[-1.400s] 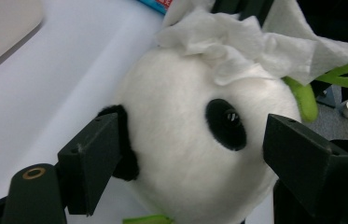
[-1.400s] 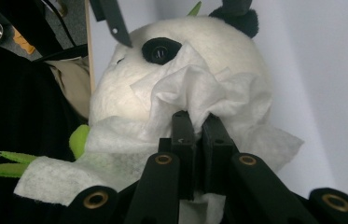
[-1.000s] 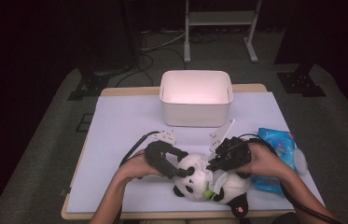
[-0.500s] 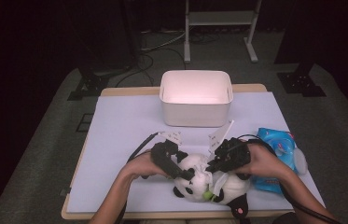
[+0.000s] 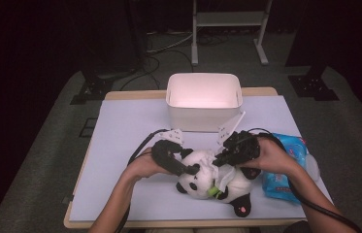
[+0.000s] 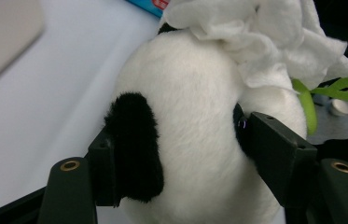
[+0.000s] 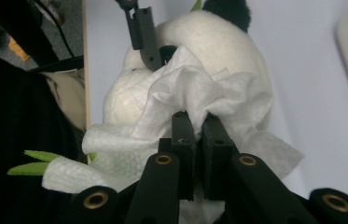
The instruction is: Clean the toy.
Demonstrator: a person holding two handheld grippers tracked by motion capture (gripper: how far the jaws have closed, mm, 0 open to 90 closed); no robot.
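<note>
A black-and-white panda plush (image 5: pixel 203 187) lies on its back near the table's front edge. My left gripper (image 5: pixel 188 170) reaches in from the left; its jaws have just been closing, and in the left gripper view they press on both sides of the panda's head (image 6: pixel 195 140), one at the black ear, one at the eye. My right gripper (image 5: pixel 220 160) comes from the right and is shut on a crumpled white wipe (image 7: pixel 199 93) that rests on the panda's head (image 7: pixel 218 37). The wipe (image 6: pixel 265 42) bunches above the head in the left gripper view.
A white bin (image 5: pixel 203 94) stands behind the panda at the table's middle. A blue pack of wipes (image 5: pixel 285 167) lies under the right forearm. The plush carries a green leaf (image 5: pixel 211 191). The lavender table cover (image 5: pixel 120 131) is bare on the left.
The left gripper has slid right onto the panda's head and its jaws have narrowed around it. The right gripper with the wipe has stayed in place.
</note>
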